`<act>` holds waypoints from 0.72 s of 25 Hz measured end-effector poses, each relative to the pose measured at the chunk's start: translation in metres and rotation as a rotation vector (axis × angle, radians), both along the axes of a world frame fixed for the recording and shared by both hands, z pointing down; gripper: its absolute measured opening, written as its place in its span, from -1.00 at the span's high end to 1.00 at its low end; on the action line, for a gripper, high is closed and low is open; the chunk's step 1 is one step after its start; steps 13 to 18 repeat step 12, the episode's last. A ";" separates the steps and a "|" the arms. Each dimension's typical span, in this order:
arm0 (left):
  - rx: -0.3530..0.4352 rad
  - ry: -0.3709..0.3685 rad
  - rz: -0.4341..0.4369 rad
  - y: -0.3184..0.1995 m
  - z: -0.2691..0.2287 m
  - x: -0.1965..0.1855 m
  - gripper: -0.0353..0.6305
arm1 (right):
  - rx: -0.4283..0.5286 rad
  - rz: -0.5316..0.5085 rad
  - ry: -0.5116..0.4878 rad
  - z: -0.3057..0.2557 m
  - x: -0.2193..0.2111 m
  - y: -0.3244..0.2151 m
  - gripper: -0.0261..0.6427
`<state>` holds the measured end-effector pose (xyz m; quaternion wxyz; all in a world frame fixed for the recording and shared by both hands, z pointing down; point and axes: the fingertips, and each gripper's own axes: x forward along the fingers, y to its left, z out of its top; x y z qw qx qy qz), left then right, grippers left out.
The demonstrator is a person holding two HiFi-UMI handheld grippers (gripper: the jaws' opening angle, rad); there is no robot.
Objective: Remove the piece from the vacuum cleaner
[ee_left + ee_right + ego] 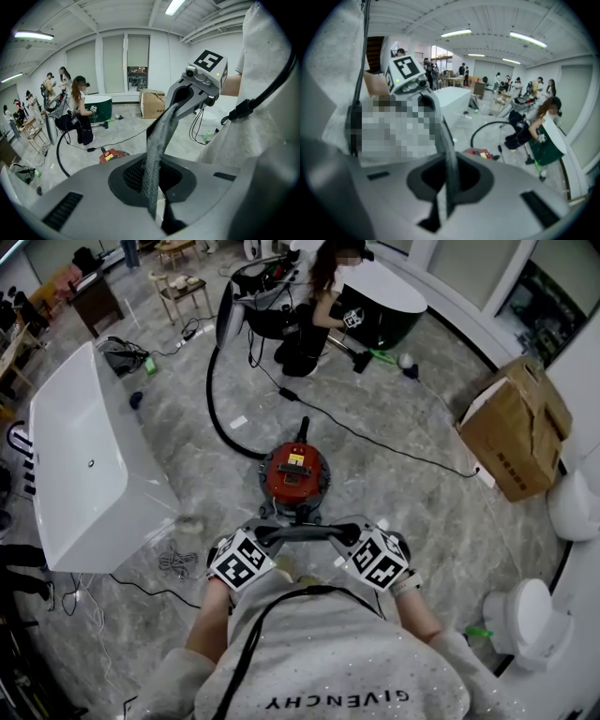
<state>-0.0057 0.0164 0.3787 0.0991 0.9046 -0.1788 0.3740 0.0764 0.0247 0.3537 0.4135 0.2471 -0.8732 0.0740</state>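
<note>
The red vacuum cleaner (pixel 295 474) stands on the marble floor just ahead of me, and it shows small in the left gripper view as the vacuum cleaner (pixel 111 154). A grey mesh strip (pixel 300 532) is stretched between my two grippers above it. My left gripper (pixel 258 538) is shut on one end; in its own view the strip (pixel 157 145) rises from the left gripper (pixel 157 208) to the right gripper (pixel 180 101). My right gripper (pixel 342 535) is shut on the other end; in its view the strip (pixel 449 159) runs from the right gripper (pixel 444 204) to the left gripper (pixel 423 99).
A white bathtub (pixel 84 465) lies at the left. The vacuum's black hose (pixel 217 418) and a cable (pixel 394 446) trail over the floor. A cardboard box (pixel 516 427) and a toilet (pixel 530 615) stand at the right. A person (pixel 314 315) crouches beyond.
</note>
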 end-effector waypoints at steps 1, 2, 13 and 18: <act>-0.003 -0.001 -0.001 0.001 0.001 0.000 0.79 | -0.001 -0.001 0.000 0.000 0.000 0.000 0.83; -0.009 -0.004 -0.002 0.001 0.002 0.001 0.79 | -0.002 -0.001 0.000 0.000 0.001 0.001 0.83; -0.017 -0.014 -0.003 0.003 0.006 0.000 0.79 | -0.006 -0.011 0.000 0.006 0.000 0.003 0.83; -0.017 -0.014 -0.003 0.003 0.006 0.000 0.79 | -0.006 -0.011 0.000 0.006 0.000 0.003 0.83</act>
